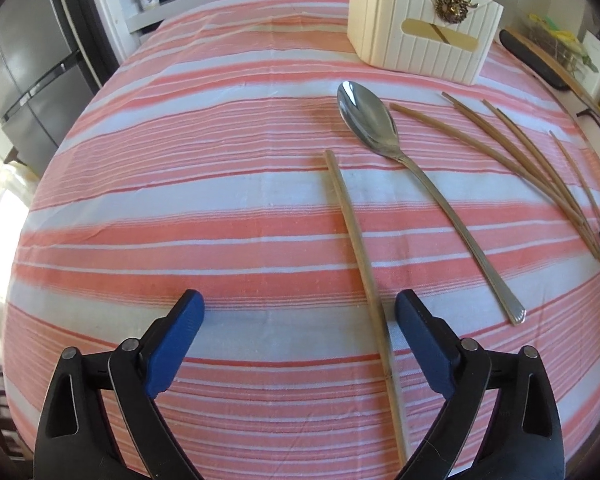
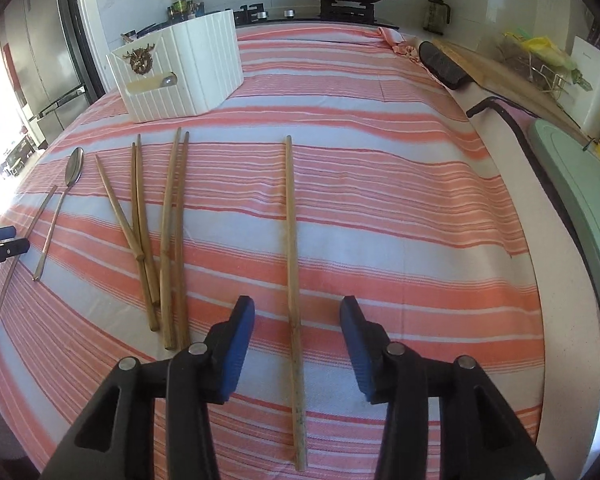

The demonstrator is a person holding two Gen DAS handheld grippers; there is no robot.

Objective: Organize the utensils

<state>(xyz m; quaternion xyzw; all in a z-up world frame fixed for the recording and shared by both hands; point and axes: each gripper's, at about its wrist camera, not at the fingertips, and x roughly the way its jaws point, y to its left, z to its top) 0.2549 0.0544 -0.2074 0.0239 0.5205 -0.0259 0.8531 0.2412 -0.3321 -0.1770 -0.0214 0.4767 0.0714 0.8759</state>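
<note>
Left wrist view: looking forward and down along its fingers, low over the striped tablecloth [image 1: 204, 200], facing the white holder [image 1: 420, 32] at the far edge. Right wrist view: sitting equally low, facing the stove [image 2: 344, 10] beyond the cloth. Both are sharing the holder, the spoon [image 1: 370, 120] and the fanned chopsticks [image 2: 156, 232].

spoon [image 1: 364, 114] flat, bowl up | chopsticks [image 2: 172, 232] scattered flat | holder [image 2: 180, 76] upright
</note>
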